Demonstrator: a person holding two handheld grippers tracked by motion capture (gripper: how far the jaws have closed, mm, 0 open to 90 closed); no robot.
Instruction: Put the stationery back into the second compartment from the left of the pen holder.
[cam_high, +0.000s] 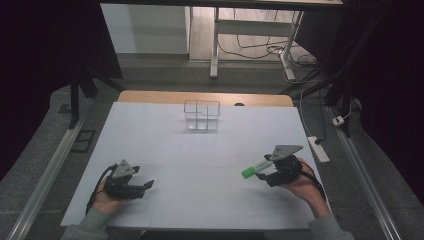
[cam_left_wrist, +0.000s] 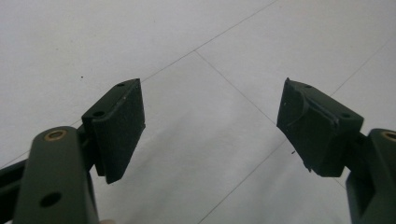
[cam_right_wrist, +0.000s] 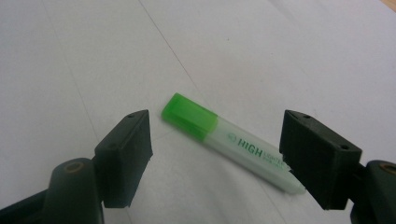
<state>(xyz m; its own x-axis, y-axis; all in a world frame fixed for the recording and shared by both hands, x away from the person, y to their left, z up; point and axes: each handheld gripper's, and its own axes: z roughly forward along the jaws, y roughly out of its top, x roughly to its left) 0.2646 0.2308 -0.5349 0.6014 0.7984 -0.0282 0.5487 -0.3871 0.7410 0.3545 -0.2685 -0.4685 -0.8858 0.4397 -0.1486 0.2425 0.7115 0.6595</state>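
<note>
High view, box: a clear divided box (cam_high: 202, 115) was seen at the far middle of the table (cam_high: 200, 200), taken as the landmark.
High view, marker: a green-capped highlighter (cam_high: 256, 168) lay well nearer than the box and to its right, just at the right gripper (cam_high: 272, 172).
High view, left gripper (cam_high: 145, 186): it was held low, nearer than the box and to its left, probably kept out of the way.
Left gripper view, jaws: they were spread wide over bare table, with nothing between them.
Right gripper view, jaws: they were spread wide astride the highlighter (cam_right_wrist: 224, 140), not touching it as far as could be told, likely lined up for a grasp.
Right gripper view, writing: "HIGH" was read on the pale barrel; the smaller print after it was too blurred.
</note>
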